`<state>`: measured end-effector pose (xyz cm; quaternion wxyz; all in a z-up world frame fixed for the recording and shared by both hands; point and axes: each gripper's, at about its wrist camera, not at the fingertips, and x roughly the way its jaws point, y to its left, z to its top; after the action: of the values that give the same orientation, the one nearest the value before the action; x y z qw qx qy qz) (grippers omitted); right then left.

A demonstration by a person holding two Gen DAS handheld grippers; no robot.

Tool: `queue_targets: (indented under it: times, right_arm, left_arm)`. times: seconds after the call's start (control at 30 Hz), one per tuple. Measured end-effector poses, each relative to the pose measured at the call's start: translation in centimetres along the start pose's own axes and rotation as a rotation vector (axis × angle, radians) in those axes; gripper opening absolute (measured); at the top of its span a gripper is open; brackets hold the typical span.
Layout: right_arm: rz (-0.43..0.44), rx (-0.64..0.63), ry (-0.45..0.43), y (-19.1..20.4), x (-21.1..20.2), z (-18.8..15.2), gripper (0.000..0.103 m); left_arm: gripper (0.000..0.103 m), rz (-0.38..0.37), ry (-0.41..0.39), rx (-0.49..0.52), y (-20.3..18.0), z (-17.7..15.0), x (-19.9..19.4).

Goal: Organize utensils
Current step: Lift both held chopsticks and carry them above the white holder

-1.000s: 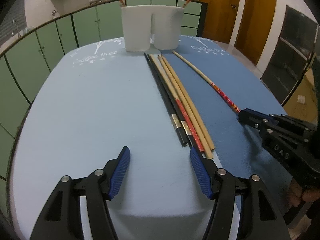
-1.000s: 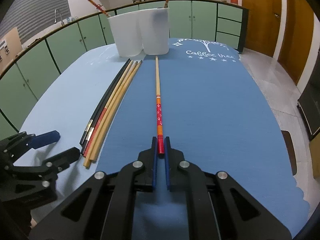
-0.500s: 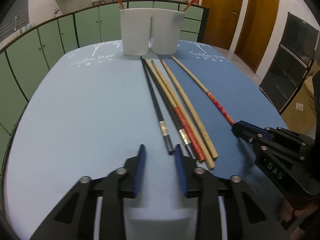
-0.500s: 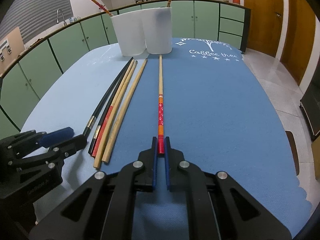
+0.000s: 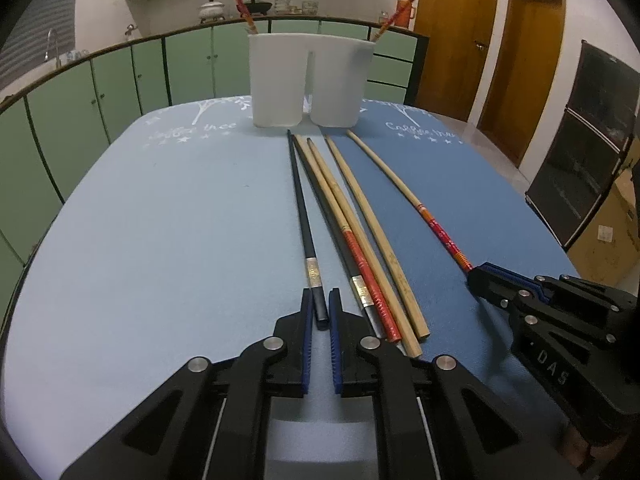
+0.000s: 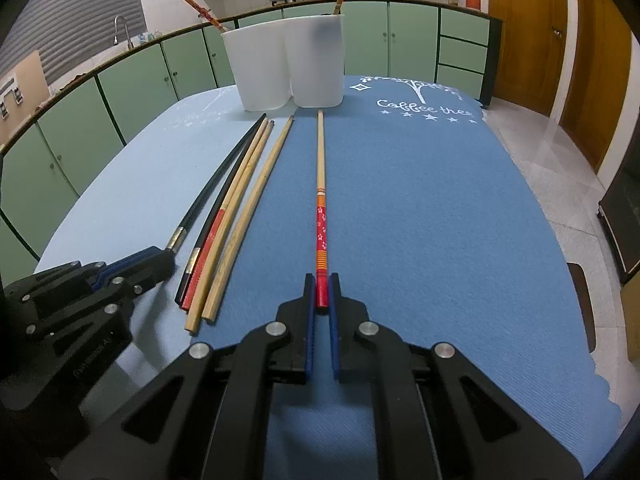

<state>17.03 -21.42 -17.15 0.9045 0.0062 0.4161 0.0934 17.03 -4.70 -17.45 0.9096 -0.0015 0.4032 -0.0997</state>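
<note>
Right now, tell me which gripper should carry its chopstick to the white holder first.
Either, probably the right gripper: shut on the red-patterned chopstick, which lies alone, pointing at the white holder. The left gripper clamps the black chopstick beside others.

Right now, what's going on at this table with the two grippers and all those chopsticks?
A person is sorting chopsticks with two handheld grippers. The left gripper is shut on the near end of the leftmost black chopstick; the right gripper is shut on the red end of the red-patterned chopstick. Both chopsticks lie on the blue tablecloth, not yet lifted. Four more chopsticks lie between them. The white two-compartment holder behind already has one chopstick in each side.
</note>
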Motion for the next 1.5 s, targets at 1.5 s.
queue_targets:
  times: [1.5]
  right_arm:
    - [0.169, -0.122, -0.230, 0.3, -13.5, 19.7, 0.005]
  left_arm:
    - [0.006, -0.082, -0.408, 0.047, 2.9, 14.3, -14.0]
